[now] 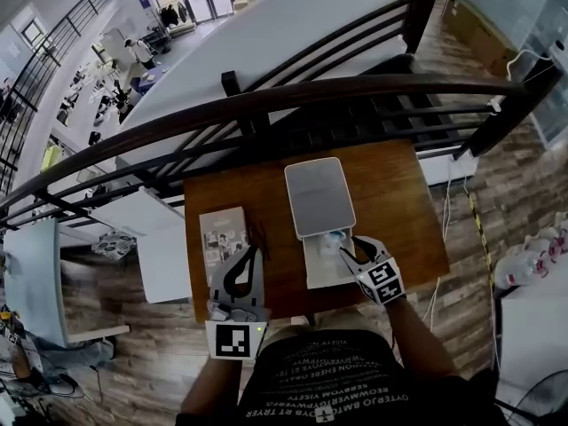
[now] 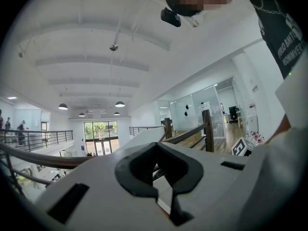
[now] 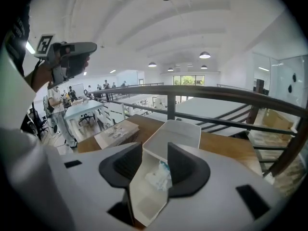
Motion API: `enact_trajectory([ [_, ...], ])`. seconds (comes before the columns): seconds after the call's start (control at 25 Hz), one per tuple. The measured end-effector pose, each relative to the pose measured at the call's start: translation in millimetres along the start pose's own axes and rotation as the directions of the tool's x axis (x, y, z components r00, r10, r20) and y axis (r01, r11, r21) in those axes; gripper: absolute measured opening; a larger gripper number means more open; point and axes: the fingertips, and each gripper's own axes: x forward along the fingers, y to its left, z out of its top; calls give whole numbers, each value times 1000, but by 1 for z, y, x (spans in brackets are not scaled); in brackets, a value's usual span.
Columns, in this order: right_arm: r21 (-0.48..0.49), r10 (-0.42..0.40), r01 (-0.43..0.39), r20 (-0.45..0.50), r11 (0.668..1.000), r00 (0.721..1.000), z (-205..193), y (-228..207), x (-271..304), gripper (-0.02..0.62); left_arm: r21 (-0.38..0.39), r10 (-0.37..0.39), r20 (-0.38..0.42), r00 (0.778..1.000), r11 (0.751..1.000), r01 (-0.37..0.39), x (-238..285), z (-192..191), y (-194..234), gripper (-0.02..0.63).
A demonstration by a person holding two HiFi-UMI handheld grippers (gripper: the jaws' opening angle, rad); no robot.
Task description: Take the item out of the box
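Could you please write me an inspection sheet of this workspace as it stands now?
Surface: wooden table.
Job's things: open white box; lid beyond it; white-and-teal packet inside.
Clutter: booklet left of the box.
Grippers: left gripper fingers together, empty; right gripper open, packet between its fingers, not gripped.
Cables: white cable by the table's right side.
Surroundings: railing behind the table; wood floor.
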Motion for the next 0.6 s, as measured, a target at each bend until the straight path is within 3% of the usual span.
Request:
enact_trajectory([
  [0.6, 17, 108, -106, -152, 994, 983, -46, -17, 81, 163, -11, 11, -67, 998, 1000, -11, 51, -23, 13, 6],
])
